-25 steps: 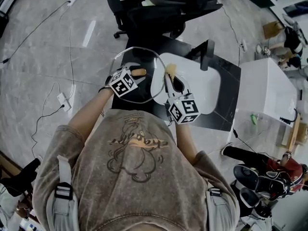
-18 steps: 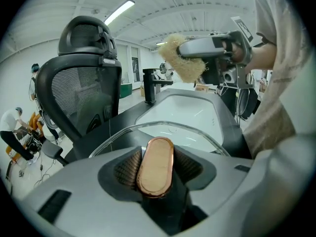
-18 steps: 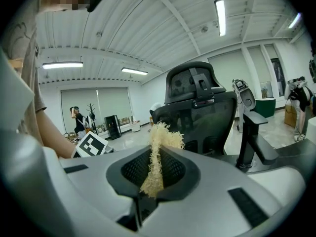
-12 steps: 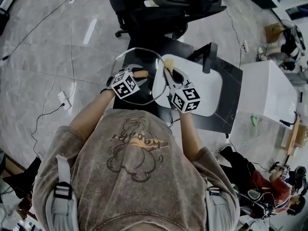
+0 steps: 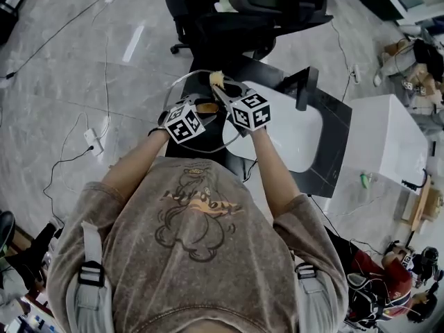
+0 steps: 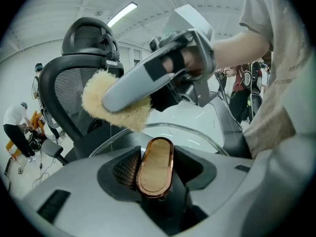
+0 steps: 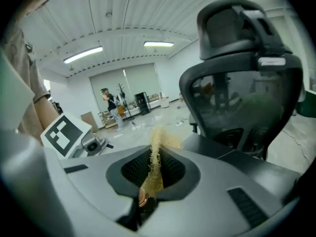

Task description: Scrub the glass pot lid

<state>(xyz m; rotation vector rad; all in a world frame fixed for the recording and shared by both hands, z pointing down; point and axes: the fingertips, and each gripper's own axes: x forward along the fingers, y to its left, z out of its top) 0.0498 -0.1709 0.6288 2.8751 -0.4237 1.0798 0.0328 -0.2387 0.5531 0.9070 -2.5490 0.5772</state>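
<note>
1. Scrubbing seems under way, judging by the pose. No suds, water or streaks show on the glass, so no telling how much is already clean. Best to count most of the wiping as left.
2. Glass pot lid (image 5: 201,136) sits over the left corner of the dark counter (image 5: 331,127), close in front of the person. Unclear whether it rests there or hangs free.
3. Left hand-held gripper (image 5: 197,111) clamped narrow on the lid's copper-rimmed wooden knob (image 6: 154,166), jaws pressing it from both sides.
4. Right hand-held gripper (image 5: 225,92) closed on a fluffy yellow scrub pad (image 6: 116,107), pinching its thin edge between the jaws.
5. Pad poised at the lid's far rim, beyond the knob and across from the left hand-held gripper. Contact with the glass likely, not certain.
</note>
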